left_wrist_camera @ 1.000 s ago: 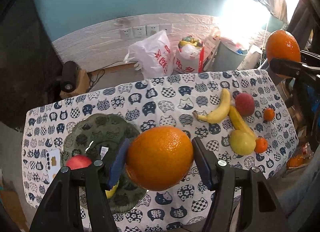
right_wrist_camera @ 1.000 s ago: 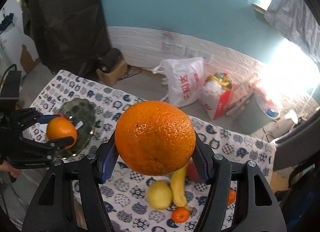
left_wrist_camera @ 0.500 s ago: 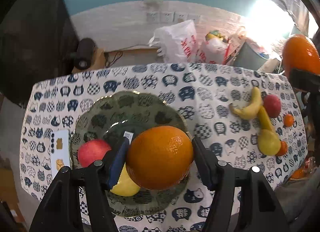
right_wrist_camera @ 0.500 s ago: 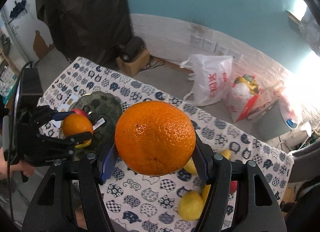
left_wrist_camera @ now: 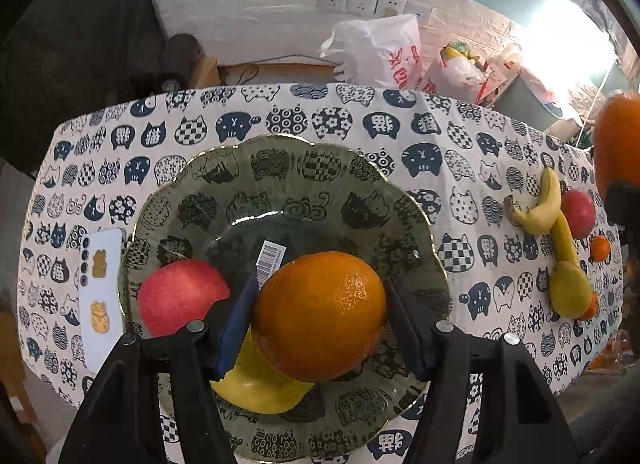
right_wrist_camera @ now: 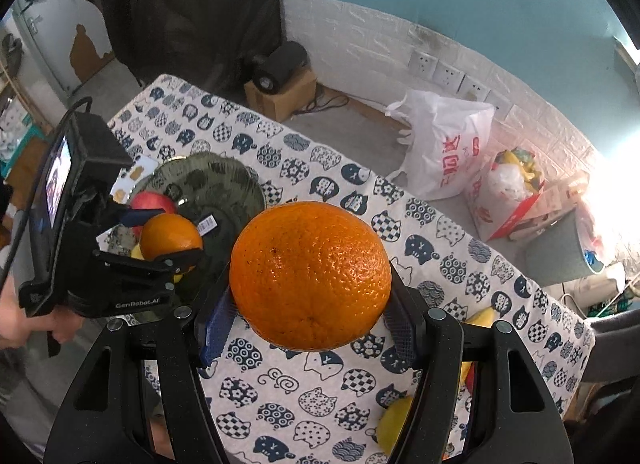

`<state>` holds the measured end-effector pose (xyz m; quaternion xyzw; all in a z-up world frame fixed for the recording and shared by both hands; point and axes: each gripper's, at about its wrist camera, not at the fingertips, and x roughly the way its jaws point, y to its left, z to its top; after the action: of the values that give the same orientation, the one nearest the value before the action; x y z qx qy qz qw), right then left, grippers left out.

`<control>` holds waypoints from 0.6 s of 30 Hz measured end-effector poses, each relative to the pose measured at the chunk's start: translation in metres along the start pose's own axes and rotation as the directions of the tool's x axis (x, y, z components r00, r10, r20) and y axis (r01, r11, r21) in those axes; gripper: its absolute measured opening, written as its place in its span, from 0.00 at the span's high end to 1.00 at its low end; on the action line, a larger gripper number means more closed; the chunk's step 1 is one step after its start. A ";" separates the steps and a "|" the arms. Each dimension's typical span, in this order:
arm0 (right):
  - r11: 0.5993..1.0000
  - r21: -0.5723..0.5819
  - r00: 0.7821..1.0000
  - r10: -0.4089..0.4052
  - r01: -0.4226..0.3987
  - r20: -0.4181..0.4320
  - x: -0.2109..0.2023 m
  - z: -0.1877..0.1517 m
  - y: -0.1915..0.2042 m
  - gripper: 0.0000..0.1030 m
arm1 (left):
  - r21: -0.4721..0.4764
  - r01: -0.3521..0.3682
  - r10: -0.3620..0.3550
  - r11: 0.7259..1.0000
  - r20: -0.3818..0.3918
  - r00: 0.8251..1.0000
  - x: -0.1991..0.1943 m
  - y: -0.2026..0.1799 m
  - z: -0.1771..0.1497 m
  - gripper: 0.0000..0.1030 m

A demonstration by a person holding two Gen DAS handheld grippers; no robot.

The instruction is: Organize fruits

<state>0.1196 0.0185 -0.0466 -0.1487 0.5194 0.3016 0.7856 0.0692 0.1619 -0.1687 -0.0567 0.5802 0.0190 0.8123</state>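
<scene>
Within a second the left claw (left_wrist_camera: 320, 316), clamped on its orange (left_wrist_camera: 320, 314), had moved over the plate (left_wrist_camera: 280, 168) at frame centre; release looked near; the right claw (right_wrist_camera: 308, 284) gripped another orange (right_wrist_camera: 310, 274).

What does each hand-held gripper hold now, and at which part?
Each holds an orange, pinched at its two opposite sides. The left hand-held gripper holds its orange above the green plate; the right hand-held gripper holds another orange.

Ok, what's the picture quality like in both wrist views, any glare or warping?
Left wrist view: blown-out window glare at upper right, fisheye bends the tablecloth edge, and the orange in the left gripper is sharp. Right wrist view: similar glare at right edge, dark vignette corners, its orange crisp.
</scene>
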 end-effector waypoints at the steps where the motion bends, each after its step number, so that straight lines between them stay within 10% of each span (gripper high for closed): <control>1: 1.000 -0.002 1.000 -0.001 0.001 -0.004 0.002 0.000 0.001 0.36 | -0.006 0.001 -0.001 1.000 0.000 1.000 0.001 0.001 0.001 0.36; 18: 0.999 -0.019 0.999 0.042 -0.042 -0.023 0.017 0.008 0.024 0.36 | -0.045 -0.042 0.047 0.998 0.104 0.993 -0.062 0.022 -0.012 0.31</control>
<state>0.1151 0.0474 -0.0564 -0.1489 0.5284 0.3213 0.7717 0.0353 0.1849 -0.1156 -0.0599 0.5372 0.0522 0.8397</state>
